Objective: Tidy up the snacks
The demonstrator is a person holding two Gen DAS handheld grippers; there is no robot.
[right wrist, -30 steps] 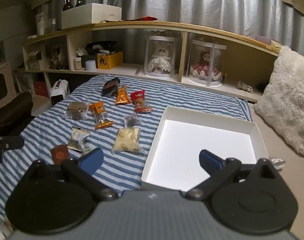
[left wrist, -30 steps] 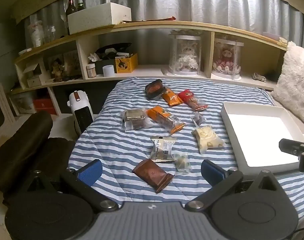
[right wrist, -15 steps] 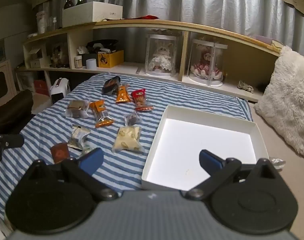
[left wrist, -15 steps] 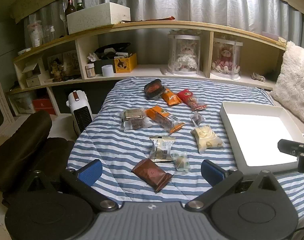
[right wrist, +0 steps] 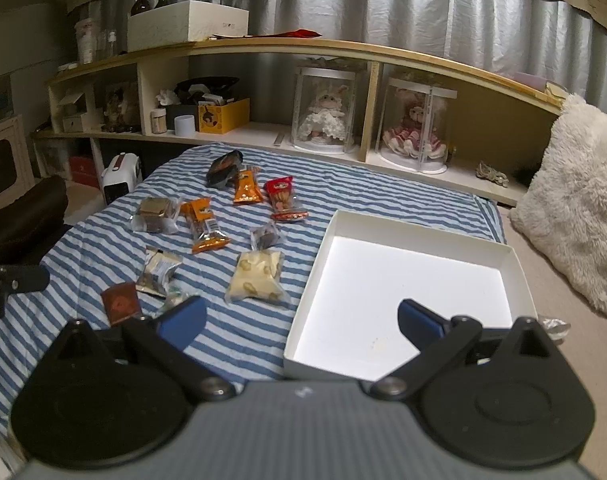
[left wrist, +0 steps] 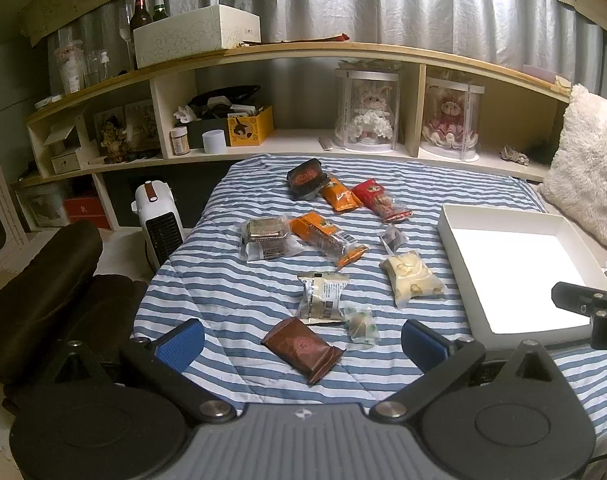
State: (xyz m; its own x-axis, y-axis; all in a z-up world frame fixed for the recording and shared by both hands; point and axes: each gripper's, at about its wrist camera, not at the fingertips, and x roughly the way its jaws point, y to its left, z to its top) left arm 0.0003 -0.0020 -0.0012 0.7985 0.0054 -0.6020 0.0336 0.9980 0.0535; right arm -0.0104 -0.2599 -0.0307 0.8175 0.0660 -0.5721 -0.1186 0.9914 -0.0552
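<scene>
Several wrapped snacks lie on a blue-and-white striped bedspread [left wrist: 223, 292]. A brown packet [left wrist: 301, 349] lies nearest, between the fingers of my open, empty left gripper [left wrist: 301, 344]. Beyond it are a silver packet [left wrist: 322, 296], a pale yellow bag [left wrist: 411, 278], an orange pack [left wrist: 327, 238], a red pack [left wrist: 381, 200] and a black pack [left wrist: 306, 178]. An empty white box [left wrist: 515, 272] sits to the right. My right gripper [right wrist: 301, 322] is open and empty, above the near left rim of the box [right wrist: 407, 280].
A wooden shelf unit [left wrist: 303, 52] with doll cases stands behind the bed. A fluffy white pillow [right wrist: 575, 224] lies right of the box. A small white heater [left wrist: 157, 220] and a dark brown cushion [left wrist: 43, 280] are at the bed's left.
Both grippers have shifted only slightly; the views are nearly the same. Nothing was picked up or released.
</scene>
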